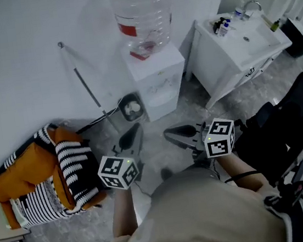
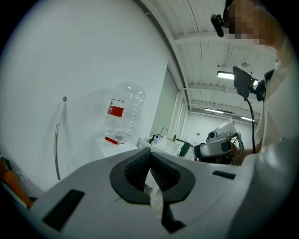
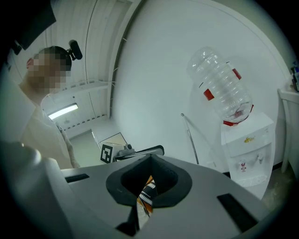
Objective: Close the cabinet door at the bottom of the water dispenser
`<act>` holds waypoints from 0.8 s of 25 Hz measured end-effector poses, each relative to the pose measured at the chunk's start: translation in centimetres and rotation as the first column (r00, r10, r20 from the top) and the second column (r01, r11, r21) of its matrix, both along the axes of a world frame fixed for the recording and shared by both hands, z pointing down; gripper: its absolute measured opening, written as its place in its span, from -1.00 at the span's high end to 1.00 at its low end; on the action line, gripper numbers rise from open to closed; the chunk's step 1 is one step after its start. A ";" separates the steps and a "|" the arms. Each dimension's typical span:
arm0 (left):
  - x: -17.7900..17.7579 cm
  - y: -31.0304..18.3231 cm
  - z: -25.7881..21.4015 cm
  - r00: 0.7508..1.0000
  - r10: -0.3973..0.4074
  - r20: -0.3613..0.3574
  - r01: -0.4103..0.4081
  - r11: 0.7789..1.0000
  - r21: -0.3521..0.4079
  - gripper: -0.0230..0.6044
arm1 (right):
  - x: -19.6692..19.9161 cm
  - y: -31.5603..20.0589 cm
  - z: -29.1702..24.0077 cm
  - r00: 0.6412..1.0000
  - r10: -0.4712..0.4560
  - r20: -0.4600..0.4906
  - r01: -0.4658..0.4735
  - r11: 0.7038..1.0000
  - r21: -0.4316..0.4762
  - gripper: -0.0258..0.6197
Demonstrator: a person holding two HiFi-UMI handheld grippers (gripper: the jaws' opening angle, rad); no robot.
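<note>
White plastic water dispenser (image 1: 156, 73), topped by a clear upturned bottle (image 1: 141, 8) with a red label, stands against a white wall, between a dark round bin (image 1: 132, 108) on the floor and a white washbasin cabinet (image 1: 225, 52). A person in a beige top faces it from a little way back, holding a grey two-jaw gripper in each hand.

The left gripper (image 1: 133, 134) has its jaws clenched, with the ribbed pads meeting at the tips and nothing between them. The right gripper (image 1: 174, 134) also shows its jaws pressed together and empty. Only the orange and black-and-white striped cushions (image 1: 42, 176) piled at the left show through the slot behind them. Both grippers point roughly level toward the dispenser and touch nothing. A thin metal rod (image 1: 83, 82) leans on the wall nearby.

The cabinet door sits in the dispenser's lower front (image 1: 162, 108), just above the grey speckled floor. The head view foreshortens that face sharply, and neither gripper view takes it in. No door is seen swung wide, but whether it is ajar or fully shut cannot be told.

The closing does not appear to be under way, since neither gripper is at the door. If the door is ajar, what is left is to lower a gripper to the base and press the door home.
</note>
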State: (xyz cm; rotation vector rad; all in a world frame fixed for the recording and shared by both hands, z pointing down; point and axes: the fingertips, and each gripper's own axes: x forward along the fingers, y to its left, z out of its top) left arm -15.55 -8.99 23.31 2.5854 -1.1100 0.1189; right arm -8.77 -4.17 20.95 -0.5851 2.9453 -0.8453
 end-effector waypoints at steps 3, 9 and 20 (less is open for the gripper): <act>3.4 0.8 -0.3 0.999 0.044 -0.002 -0.044 0.999 -0.004 0.95 | 2.2 1.0 -0.4 1.000 0.016 0.024 -0.015 1.000 -0.017 0.92; 10.2 3.5 -0.8 0.987 0.146 0.066 -0.147 0.989 0.011 0.95 | 6.8 3.3 -0.8 0.998 0.026 0.052 -0.024 0.999 -0.026 0.92; 16.8 7.9 -0.6 0.980 0.115 0.161 -0.120 0.992 0.024 0.95 | 14.2 7.6 -0.7 0.994 0.021 0.105 -0.019 1.000 -0.021 0.92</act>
